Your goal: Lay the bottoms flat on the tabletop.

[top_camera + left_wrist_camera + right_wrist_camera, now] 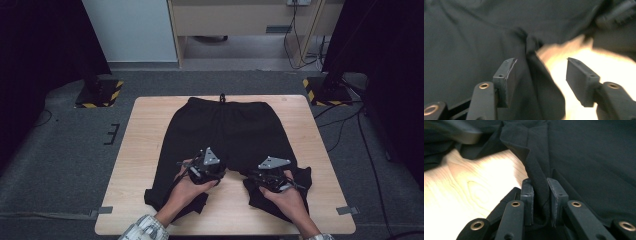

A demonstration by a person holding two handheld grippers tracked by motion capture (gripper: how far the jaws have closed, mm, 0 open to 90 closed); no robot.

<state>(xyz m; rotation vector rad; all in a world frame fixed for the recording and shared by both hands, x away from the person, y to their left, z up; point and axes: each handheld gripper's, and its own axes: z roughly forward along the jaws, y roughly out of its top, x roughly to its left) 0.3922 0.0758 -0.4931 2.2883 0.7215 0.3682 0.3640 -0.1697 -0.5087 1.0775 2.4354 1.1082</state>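
A pair of black trousers [225,127] lies flat on the wooden table [145,145], waistband and drawstring [222,97] at the far side, legs pointing toward the person. My left gripper [206,169] hovers at the inner edge of the left leg; in the left gripper view it [540,66] stands open, with the dark cloth edge [536,75] lying between its jaws. My right gripper [268,176] sits on the right leg; in the right gripper view it [541,183] is shut on a raised fold of the black fabric [534,165].
The hems of both legs are bunched near the table's front edge [200,205]. Bare wood [231,195] shows between the legs. Black stands with striped bases [100,92] flank the far table corners, and cables [350,125] lie on the floor at right.
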